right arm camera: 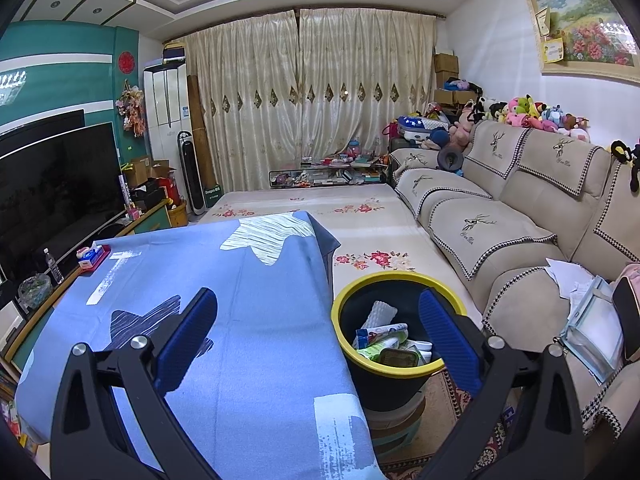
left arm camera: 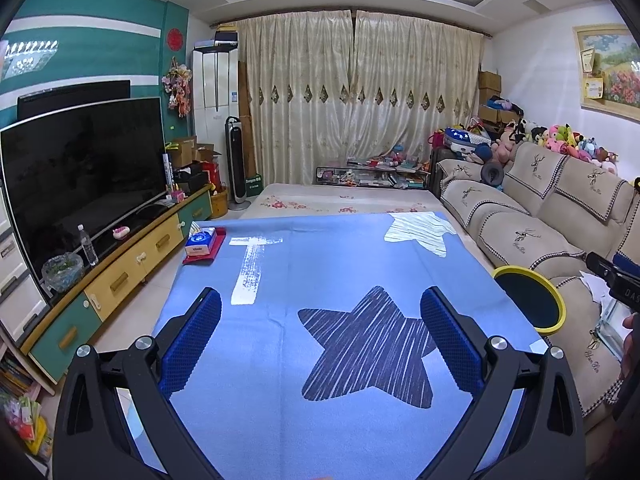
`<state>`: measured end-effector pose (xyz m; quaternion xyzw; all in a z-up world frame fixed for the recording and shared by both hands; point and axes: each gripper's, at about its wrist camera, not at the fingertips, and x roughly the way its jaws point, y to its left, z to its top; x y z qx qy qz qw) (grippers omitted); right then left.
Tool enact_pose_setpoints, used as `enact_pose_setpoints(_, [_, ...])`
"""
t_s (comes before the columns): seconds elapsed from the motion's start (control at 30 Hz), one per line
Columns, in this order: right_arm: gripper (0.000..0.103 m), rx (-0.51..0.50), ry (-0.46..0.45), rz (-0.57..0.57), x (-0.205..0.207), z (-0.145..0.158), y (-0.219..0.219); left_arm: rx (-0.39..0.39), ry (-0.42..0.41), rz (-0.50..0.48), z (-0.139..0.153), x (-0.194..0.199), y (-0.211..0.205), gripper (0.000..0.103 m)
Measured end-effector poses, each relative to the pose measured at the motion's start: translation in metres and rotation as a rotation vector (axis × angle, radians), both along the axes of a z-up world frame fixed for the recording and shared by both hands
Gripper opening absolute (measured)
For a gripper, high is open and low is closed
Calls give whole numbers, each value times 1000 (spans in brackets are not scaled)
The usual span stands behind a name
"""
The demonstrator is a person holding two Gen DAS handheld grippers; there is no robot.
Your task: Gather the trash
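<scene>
A black bin with a yellow rim (right arm camera: 390,376) stands beside the table's right edge, holding several wrappers, a white foam piece and a flat tin. Its rim (left arm camera: 558,300) also shows at the right in the left wrist view. My right gripper (right arm camera: 320,308) is open, one finger over the blue cloth, the other over the bin's rim, with nothing between them. My left gripper (left arm camera: 320,308) hovers open above the dark star on the blue tablecloth (left arm camera: 320,272), holding nothing. The other gripper's body (left arm camera: 616,280) pokes in at the right edge.
A tissue box on a red tray (left arm camera: 202,245) sits at the table's far left corner. A beige sofa (right arm camera: 520,232) with papers and a clear folder (right arm camera: 592,320) runs along the right. TV cabinet (left arm camera: 132,264) with a bottle stands to the left. A floral-covered bed lies beyond.
</scene>
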<state>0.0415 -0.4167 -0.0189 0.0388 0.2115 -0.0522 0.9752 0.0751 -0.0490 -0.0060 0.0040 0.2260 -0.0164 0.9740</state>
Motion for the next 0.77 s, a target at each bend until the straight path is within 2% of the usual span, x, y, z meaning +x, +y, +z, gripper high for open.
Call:
enact_pose_setpoints(0.23, [96,-1,5,-1,1,-2,-1,-13,27,-1,-4,7,1,98])
enact_pose_setpoints(0.33, [96,2,12,0,5,-3,0,-32,8,-11,-5,12,3,98])
enact_pose_setpoints(0.47, [96,10,40,41,26,-3,2,-6,9,-18,-6,26,1,98])
enact_pose_setpoints(0.6, [96,52,93,128,72,-3,10,17,102,-1,-20,78,9,98])
enact_pose_setpoints(0.73, [96,51,224,187,152,-25,40,8,204,48,-49,147,30,98])
enact_pose_setpoints(0.77, [96,51,224,187,152,-25,40,8,230,70,-60,167,38,98])
